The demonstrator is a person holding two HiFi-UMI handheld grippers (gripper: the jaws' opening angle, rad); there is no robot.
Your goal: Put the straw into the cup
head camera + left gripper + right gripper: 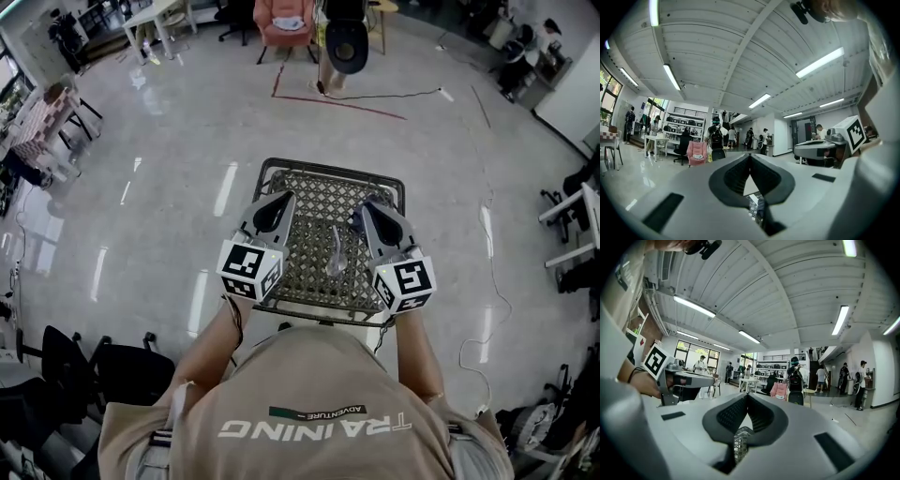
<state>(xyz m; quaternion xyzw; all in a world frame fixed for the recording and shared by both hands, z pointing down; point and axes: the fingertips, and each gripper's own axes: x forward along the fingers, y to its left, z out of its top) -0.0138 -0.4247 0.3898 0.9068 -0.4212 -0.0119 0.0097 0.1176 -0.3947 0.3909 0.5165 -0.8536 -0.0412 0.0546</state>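
Head view: a clear plastic item (pixel 336 255), likely the cup, lies on the mesh table (pixel 323 192), seen between both grippers. No straw can be made out in it or elsewhere. Jaws of the left gripper (pixel 750 155) and the right gripper (pixel 747 396) are pressed together, with nothing visible between them. Insertion appears outstanding. The shirt (pixel 314 412) reads "TRAINING" and "ADVENTURE".

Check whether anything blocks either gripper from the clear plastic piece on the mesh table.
Nothing visible does. The clear plastic piece lies on the mesh table in the gap between the left gripper and right gripper, both shut and empty. A dark object sits by the right gripper's tip, beside the piece, not over it.
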